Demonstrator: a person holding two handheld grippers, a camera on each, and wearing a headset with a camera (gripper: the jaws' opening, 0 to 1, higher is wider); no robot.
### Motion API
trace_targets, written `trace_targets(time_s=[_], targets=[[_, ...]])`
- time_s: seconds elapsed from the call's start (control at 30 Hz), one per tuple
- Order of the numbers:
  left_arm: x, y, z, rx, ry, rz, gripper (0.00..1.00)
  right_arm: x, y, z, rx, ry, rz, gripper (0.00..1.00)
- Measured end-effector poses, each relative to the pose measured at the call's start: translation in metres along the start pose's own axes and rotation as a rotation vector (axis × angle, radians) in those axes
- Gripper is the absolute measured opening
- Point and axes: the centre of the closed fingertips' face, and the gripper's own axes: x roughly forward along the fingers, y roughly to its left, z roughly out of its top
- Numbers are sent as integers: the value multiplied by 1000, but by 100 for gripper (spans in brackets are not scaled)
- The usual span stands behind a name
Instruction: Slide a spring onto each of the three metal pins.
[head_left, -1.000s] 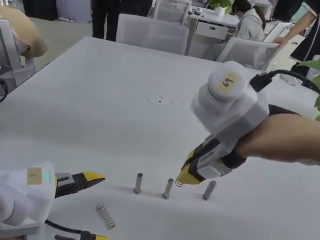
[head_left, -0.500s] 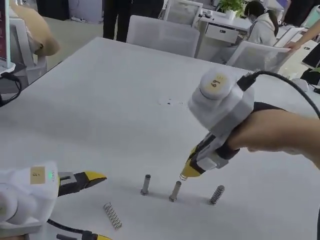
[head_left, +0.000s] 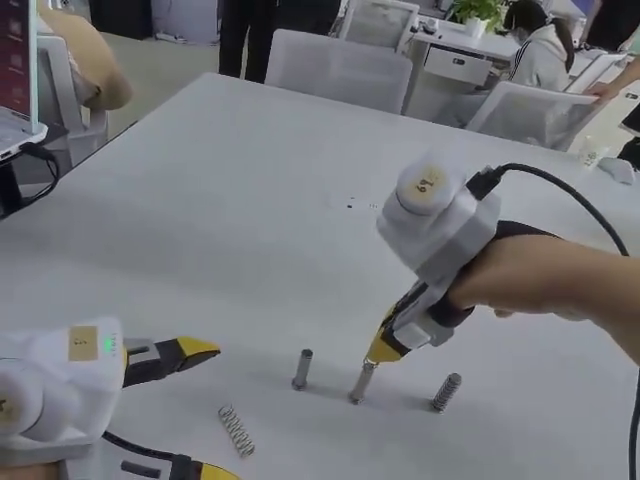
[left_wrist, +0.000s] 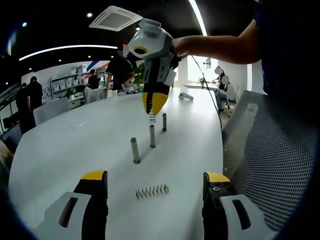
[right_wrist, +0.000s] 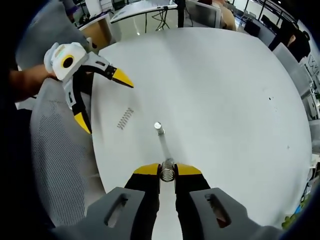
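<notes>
Three metal pins stand in a row on the white table (head_left: 200, 200). The left pin (head_left: 302, 369) (left_wrist: 135, 150) is bare. The right pin (head_left: 446, 392) (left_wrist: 164, 122) wears a spring. My right gripper (head_left: 384, 352) (left_wrist: 153, 103) (right_wrist: 168, 170) is shut on a spring (left_wrist: 152, 118) (right_wrist: 168, 172), held right at the top of the middle pin (head_left: 360, 384) (left_wrist: 152, 136). A loose spring (head_left: 236, 430) (left_wrist: 152, 191) (right_wrist: 125, 118) lies flat near my left gripper (head_left: 200, 410) (left_wrist: 155, 179) (right_wrist: 102, 102), which is open and holds nothing.
White chairs (head_left: 340, 65) line the table's far edge, with people and desks beyond. A mesh chair (left_wrist: 270, 150) sits beside the near edge. A black cable (head_left: 560, 195) trails from the right gripper.
The right gripper has carried its spring from beside the middle pin to directly over its top and come down a little. The left gripper stays put; the head camera has shifted.
</notes>
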Motion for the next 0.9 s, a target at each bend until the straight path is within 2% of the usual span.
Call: trace_targets(time_s=[0.6,0.9], targets=[[-4,5,-4,-6,-1,5,72,24,-4,-9,10,41,4,8],[-4,6,-2,-5,-2,4,72,43,-8,-17,5,72,-27,8]])
